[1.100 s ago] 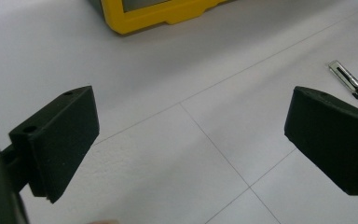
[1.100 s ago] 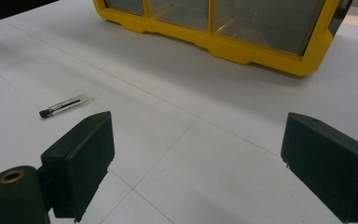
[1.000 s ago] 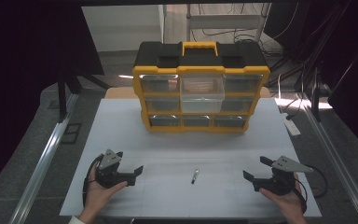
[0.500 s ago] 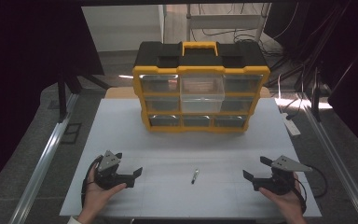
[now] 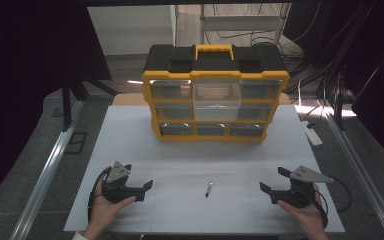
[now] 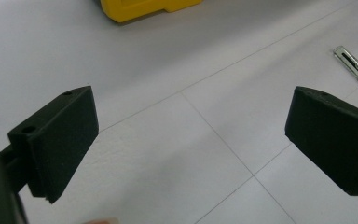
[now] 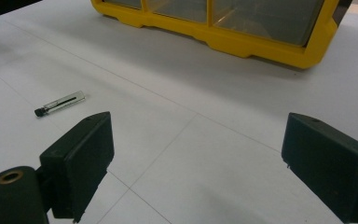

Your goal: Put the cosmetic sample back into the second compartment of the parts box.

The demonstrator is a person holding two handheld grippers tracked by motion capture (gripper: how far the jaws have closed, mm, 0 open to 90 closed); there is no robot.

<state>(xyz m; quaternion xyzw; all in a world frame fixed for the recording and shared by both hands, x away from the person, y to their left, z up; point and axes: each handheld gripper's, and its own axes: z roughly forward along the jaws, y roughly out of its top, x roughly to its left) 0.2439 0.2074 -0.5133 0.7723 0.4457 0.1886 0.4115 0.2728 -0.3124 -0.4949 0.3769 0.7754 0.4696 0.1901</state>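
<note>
Both the left gripper (image 5: 149, 186) and the right gripper (image 5: 263, 187) rest near the front edge of the white table (image 5: 130, 135) with jaws spread wide and nothing between them, while a small pen-like tool (image 5: 208, 188) lies loose midway between them, well short of the yellow-and-black organiser case (image 5: 215, 95) standing at the back edge. The likely trouble is that this thin tool, lying flat on a smooth top, could skid or roll away from a closing jaw. Around the table the room is dark, with cables and metal rails.
</note>
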